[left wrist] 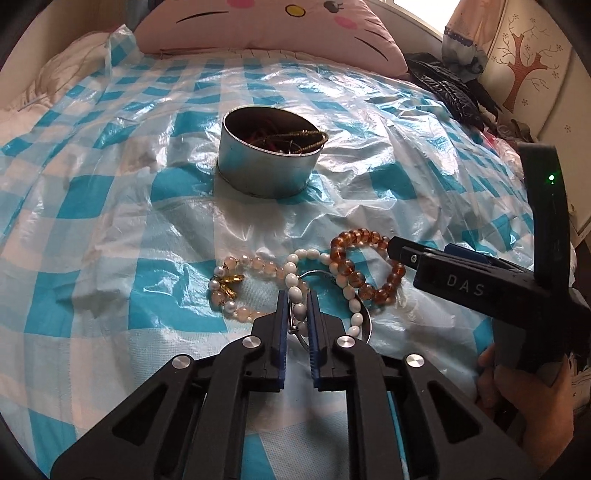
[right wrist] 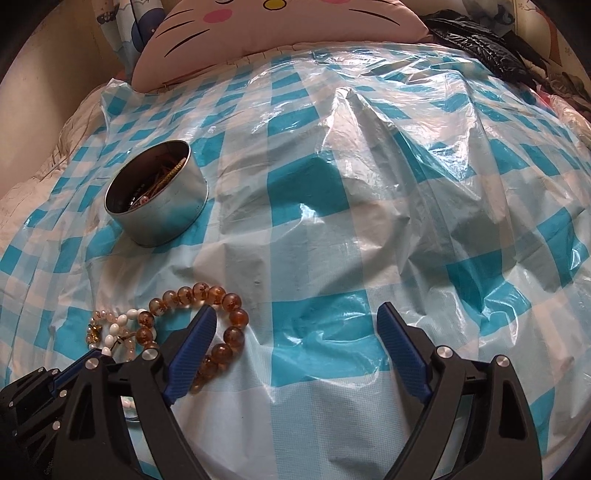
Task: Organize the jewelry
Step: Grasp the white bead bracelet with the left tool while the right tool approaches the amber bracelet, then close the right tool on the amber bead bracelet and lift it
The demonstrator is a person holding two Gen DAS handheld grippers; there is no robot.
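Observation:
A heap of bracelets lies on the blue-checked plastic sheet [left wrist: 110, 206]. My left gripper [left wrist: 297, 300] points down into the heap, shut on the white bead bracelet [left wrist: 312, 253], with beads squeezed between its blue pads. Beside it lie a pink bead bracelet with a gold charm [left wrist: 255, 264], a thin silver bangle [left wrist: 366, 321] and an amber bead bracelet [left wrist: 354, 266] [right wrist: 231, 325]. My right gripper [right wrist: 295, 310] stands open over the sheet, its left finger resting at the amber loop, nothing held. A round metal tin [left wrist: 266, 166] [right wrist: 159, 199] with cords and chains inside stands further back.
A pink cat-face pillow [left wrist: 266, 26] [right wrist: 280, 22] lies at the far end of the bed. Dark glossy clothing [left wrist: 450, 92] is piled at the far right by a wall with a tree sticker. A hand [left wrist: 524, 406] holds the right gripper's handle.

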